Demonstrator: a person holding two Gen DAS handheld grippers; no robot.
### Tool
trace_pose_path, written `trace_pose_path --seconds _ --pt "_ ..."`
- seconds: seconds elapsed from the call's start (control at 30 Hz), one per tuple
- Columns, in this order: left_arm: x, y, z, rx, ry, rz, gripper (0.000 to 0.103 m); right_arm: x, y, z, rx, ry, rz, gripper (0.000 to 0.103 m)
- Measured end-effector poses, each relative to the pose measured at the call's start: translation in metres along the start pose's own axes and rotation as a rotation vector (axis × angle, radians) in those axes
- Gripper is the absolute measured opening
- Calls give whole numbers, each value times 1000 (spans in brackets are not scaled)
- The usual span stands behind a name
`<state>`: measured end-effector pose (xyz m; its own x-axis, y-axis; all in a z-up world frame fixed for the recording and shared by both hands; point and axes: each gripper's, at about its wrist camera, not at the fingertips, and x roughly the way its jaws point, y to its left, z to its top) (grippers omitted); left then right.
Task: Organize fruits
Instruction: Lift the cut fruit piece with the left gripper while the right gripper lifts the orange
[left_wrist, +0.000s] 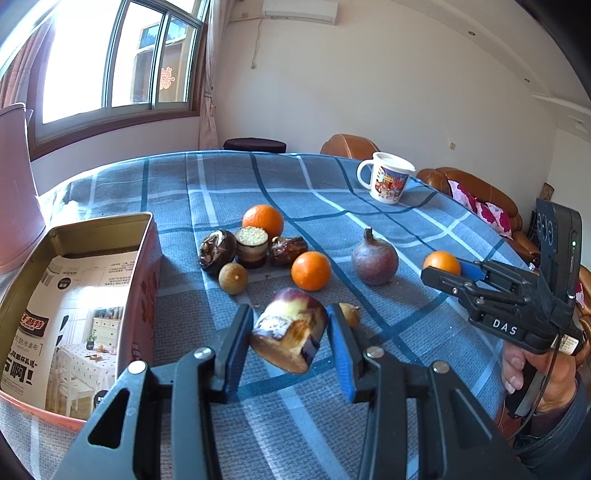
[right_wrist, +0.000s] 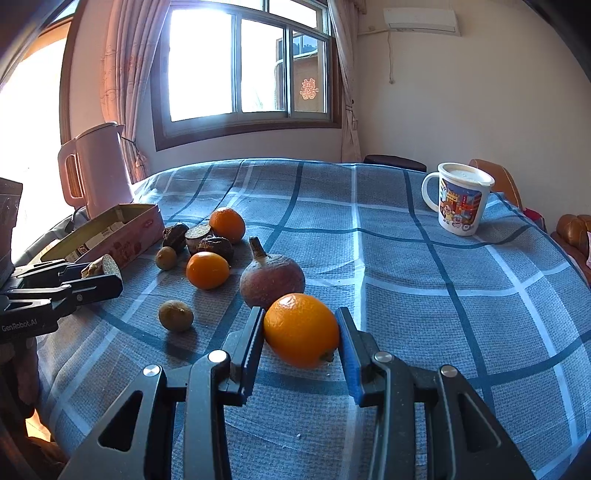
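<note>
My left gripper (left_wrist: 290, 332) is shut on a cut purple sugarcane piece (left_wrist: 290, 330), held just above the cloth right of the open tin box (left_wrist: 96, 236). My right gripper (right_wrist: 301, 332) is shut on an orange (right_wrist: 301, 328); it also shows in the left wrist view (left_wrist: 441, 263). On the cloth lie two more oranges (left_wrist: 263, 219) (left_wrist: 311, 270), a reddish pomegranate-like fruit (left_wrist: 374, 260), two small brown longans (left_wrist: 232, 277) (right_wrist: 176, 315), and dark cane pieces (left_wrist: 252, 246).
A pink kettle (right_wrist: 98, 170) stands behind the tin box. A cartoon mug (left_wrist: 386, 179) stands at the far right of the blue checked tablecloth (left_wrist: 369, 369). Brown sofas sit beyond the table's right edge.
</note>
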<state>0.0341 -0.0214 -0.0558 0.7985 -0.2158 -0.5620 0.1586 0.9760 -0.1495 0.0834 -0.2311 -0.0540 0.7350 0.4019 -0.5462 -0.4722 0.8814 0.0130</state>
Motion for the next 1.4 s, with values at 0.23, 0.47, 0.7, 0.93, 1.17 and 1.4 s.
trace_pose_path --seconds 0.23,0.47,0.7,0.93,1.17,1.4 --pt "-3 0 0 -1 -21 6 43 -5 4 -1 -17 -32 0 40" --pt "-8 -1 -2 -1 -42 12 43 -11 7 -3 -31 -61 1 40" --pt "-13 -1 -3 -2 -66 17 43 -15 7 -4 -37 -88 5 40" --pt "-17 -1 -4 -5 -85 21 43 -18 8 -5 -45 -111 8 40" --pt "-20 -1 -3 -4 -106 24 43 -23 9 -6 -52 -135 9 40" --pt "-23 -3 -4 0 -129 37 43 -26 10 -7 -60 -159 13 40"
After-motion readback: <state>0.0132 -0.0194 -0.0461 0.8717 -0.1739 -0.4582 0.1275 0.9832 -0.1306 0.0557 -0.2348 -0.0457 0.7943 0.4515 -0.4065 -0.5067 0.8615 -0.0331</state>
